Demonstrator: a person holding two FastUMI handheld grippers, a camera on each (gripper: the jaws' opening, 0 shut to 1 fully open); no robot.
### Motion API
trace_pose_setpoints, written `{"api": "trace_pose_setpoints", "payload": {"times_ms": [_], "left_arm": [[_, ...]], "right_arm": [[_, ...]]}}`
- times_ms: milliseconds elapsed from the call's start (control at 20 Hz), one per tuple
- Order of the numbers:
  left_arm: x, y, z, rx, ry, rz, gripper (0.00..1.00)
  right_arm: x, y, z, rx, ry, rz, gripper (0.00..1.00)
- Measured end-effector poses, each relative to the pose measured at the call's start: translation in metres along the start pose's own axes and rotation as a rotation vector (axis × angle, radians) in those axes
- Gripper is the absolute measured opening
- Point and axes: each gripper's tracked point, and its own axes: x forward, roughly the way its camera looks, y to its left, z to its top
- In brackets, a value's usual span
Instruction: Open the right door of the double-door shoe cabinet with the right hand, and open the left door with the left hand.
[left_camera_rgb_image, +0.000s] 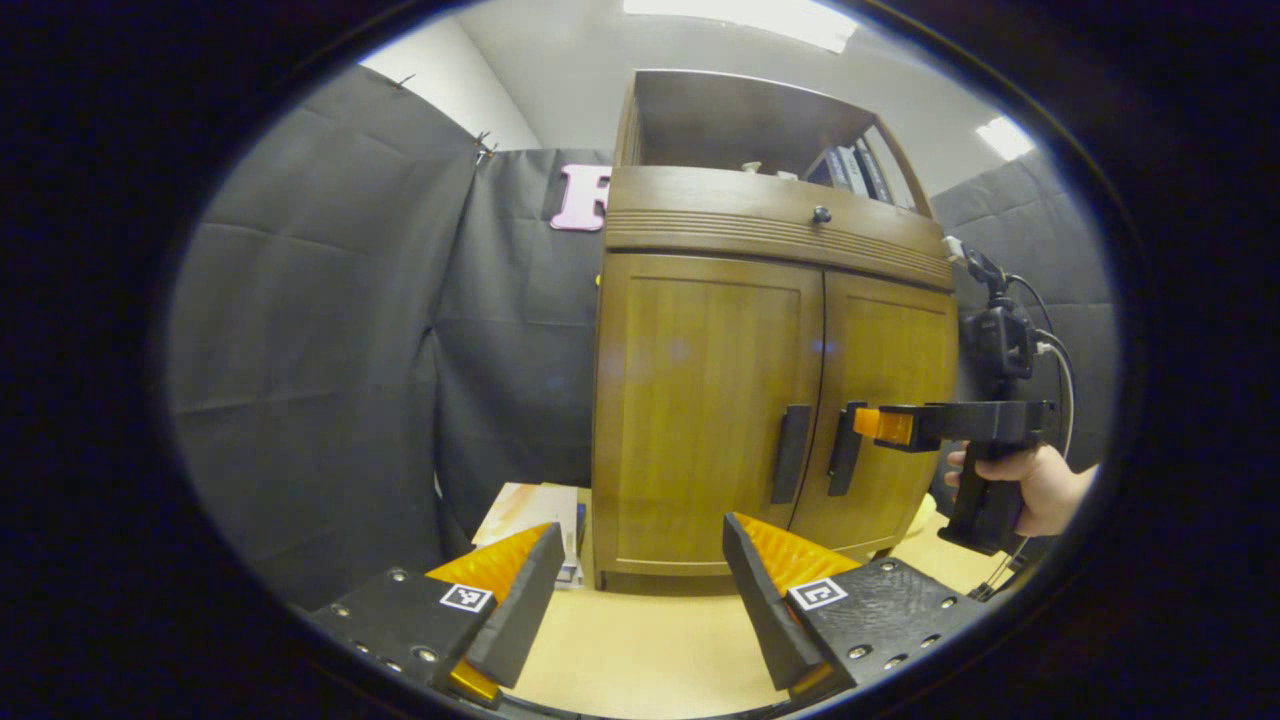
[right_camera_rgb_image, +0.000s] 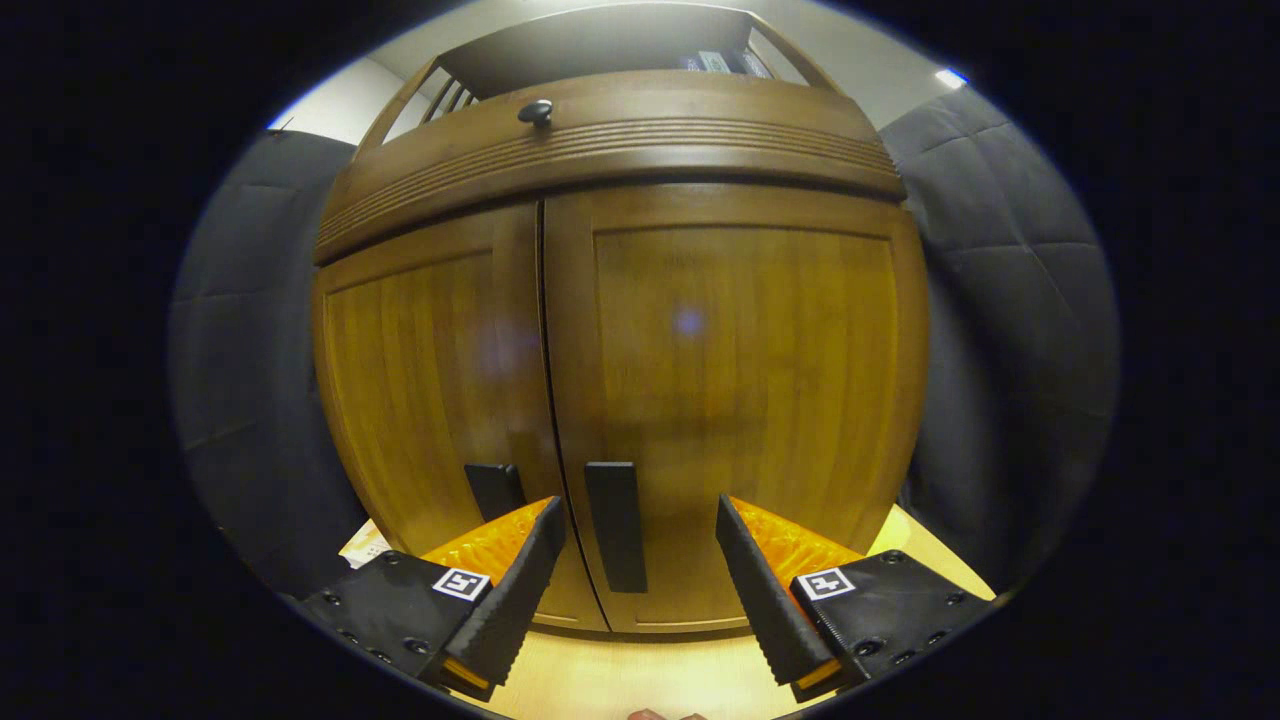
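The double-door shoe cabinet (left_camera_rgb_image: 770, 400) stands on a pale wooden surface (left_camera_rgb_image: 640, 650) against the black cloth wall of the booth, and serves as the landmark here; both of its doors are closed, meeting at a dark central seam. In the left gripper view the left door (left_camera_rgb_image: 700, 410) and the right door (left_camera_rgb_image: 885, 400) each carry a dark vertical handle just beside that seam: the left handle (left_camera_rgb_image: 790, 453) and the right handle (left_camera_rgb_image: 845, 450). Above the doors runs a ribbed drawer front with a small round knob (left_camera_rgb_image: 821, 214); above that an open shelf holds a few upright books (left_camera_rgb_image: 855, 168). To the left of the cabinet's base some papers (left_camera_rgb_image: 530, 515) lie on the surface.

The left gripper (left_camera_rgb_image: 640, 590) sits low in front of the cabinet, well apart from it, with its fingers spread wide and nothing between them.

The right gripper (left_camera_rgb_image: 870, 423), seen from the side in the left gripper view and held by a hand (left_camera_rgb_image: 1030, 485), is level with the handles, its tip just at the right handle; whether it touches cannot be told. In the right gripper view the right gripper (right_camera_rgb_image: 640, 580) is wide open and empty; the right handle (right_camera_rgb_image: 614, 525) stands between its fingers, neither one pressing on it; the left handle (right_camera_rgb_image: 495, 490) lies just left of the seam.
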Motion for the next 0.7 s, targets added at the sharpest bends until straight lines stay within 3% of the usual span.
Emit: {"api": "trace_pose_setpoints", "payload": {"times_ms": [300, 550, 700], "left_arm": [[-0.003, 0.007, -0.009, -0.013, 0.047, 0.067, 0.92], [-0.003, 0.005, -0.011, -0.015, 0.058, 0.074, 0.92], [-0.003, 0.005, -0.013, -0.005, 0.066, 0.070, 0.91]], "right_arm": [[0.036, 0.002, -0.018, -0.037, 0.051, -0.002, 0.94], [0.049, 0.003, -0.018, -0.023, 0.063, 0.013, 0.95], [0.054, 0.011, -0.020, -0.004, 0.069, 0.026, 0.60]]}}
